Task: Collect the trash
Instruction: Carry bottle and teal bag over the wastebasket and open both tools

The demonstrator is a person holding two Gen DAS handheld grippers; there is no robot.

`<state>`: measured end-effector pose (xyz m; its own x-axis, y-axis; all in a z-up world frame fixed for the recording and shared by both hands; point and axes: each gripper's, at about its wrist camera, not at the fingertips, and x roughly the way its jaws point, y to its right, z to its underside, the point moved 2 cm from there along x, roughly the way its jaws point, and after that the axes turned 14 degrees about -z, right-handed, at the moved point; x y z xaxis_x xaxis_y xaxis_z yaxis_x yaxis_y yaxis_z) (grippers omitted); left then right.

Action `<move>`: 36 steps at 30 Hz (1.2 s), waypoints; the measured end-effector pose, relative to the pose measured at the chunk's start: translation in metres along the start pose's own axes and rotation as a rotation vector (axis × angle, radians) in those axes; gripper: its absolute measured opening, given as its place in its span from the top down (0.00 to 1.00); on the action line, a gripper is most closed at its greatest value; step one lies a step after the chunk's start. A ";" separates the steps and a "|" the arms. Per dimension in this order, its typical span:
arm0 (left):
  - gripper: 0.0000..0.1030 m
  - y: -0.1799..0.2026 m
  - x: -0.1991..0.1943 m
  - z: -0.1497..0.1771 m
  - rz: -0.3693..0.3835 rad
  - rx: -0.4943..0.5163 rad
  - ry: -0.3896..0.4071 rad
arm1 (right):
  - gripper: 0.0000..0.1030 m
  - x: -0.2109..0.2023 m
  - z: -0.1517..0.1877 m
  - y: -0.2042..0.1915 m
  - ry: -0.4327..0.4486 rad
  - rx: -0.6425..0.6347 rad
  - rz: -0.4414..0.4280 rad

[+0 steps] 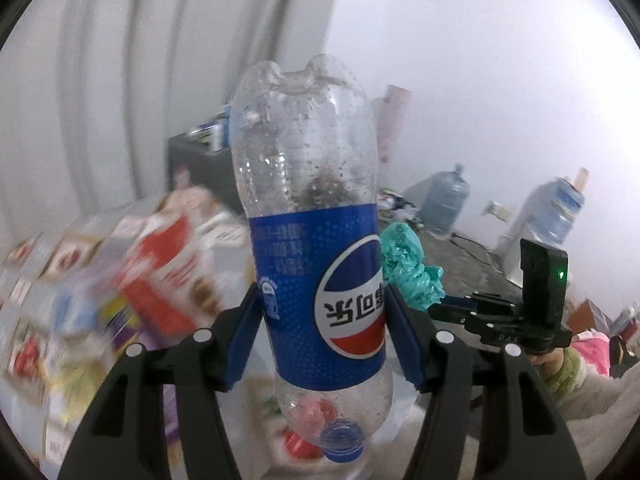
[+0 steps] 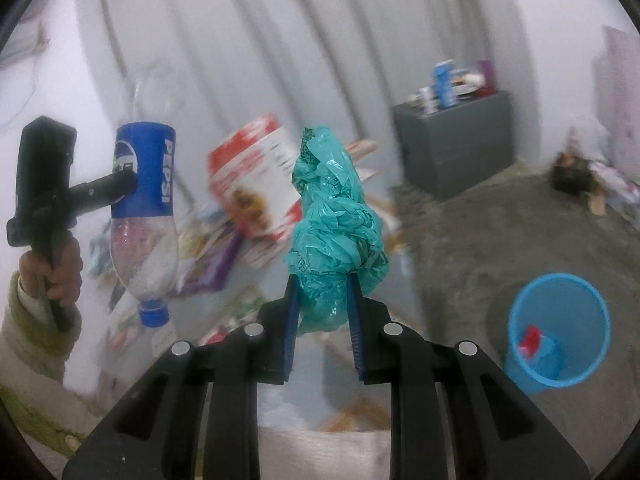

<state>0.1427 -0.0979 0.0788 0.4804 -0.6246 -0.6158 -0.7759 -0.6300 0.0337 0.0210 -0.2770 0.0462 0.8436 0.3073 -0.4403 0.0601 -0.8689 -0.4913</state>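
Much of the background is smeared by motion blur: the heap of cartons and packets [image 1: 120,288] behind the held items cannot be read, and only red, white and purple printing can be made out. The items on top of the grey cabinet [image 2: 460,140] are too small to be identified. The left claw [image 1: 322,320] is clenched on an empty plastic bottle [image 1: 312,216], gripped at its blue label and held upside down, its blue cap [image 1: 343,440] pointing down; the bottle's base is cut from clear sight in the right wrist view, where it fades into the pale wall. "PEPSI" is read on the label [image 2: 142,168] in the right wrist view; in the left wrist view the logo with Chinese characters is seen inverted. The right claw [image 2: 322,312] is closed around a crumpled teal plastic bag [image 2: 336,224], on which faint print is seen but cannot be read. A blue waste basket [image 2: 560,332] is seen on the floor at lower right, with something red and blue inside.
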 end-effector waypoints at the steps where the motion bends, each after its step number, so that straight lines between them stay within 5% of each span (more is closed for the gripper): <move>1: 0.43 0.010 0.010 -0.010 0.028 0.011 -0.001 | 0.80 -0.007 -0.001 0.007 0.018 0.013 0.018; 8: 0.43 0.086 0.090 -0.073 0.212 0.081 -0.063 | 0.80 -0.072 0.004 0.074 0.155 0.162 0.196; 15: 0.43 0.184 0.217 -0.098 0.352 0.138 -0.314 | 0.79 -0.091 0.024 0.154 0.212 0.412 0.235; 20: 0.43 0.249 0.330 -0.079 0.320 0.211 -0.564 | 0.79 -0.078 0.046 0.219 0.237 0.630 0.163; 27: 0.42 0.307 0.453 -0.041 0.217 0.270 -0.789 | 0.78 -0.042 0.074 0.307 0.199 0.893 0.144; 32: 0.41 0.324 0.500 -0.025 0.130 0.306 -0.838 | 0.70 -0.015 0.088 0.347 0.107 0.967 0.191; 35: 0.33 0.330 0.509 -0.016 0.116 0.293 -0.848 | 0.46 -0.008 0.086 0.364 0.087 0.969 0.236; 36: 0.33 0.330 0.508 -0.015 0.117 0.277 -0.845 | 0.45 -0.009 0.086 0.368 0.088 0.962 0.247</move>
<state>0.1366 -0.6300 -0.2113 0.0151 -0.0604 -0.9981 -0.9246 -0.3808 0.0090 -0.0106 -0.5662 -0.1955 0.8132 0.0969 -0.5739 -0.5472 -0.2084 -0.8106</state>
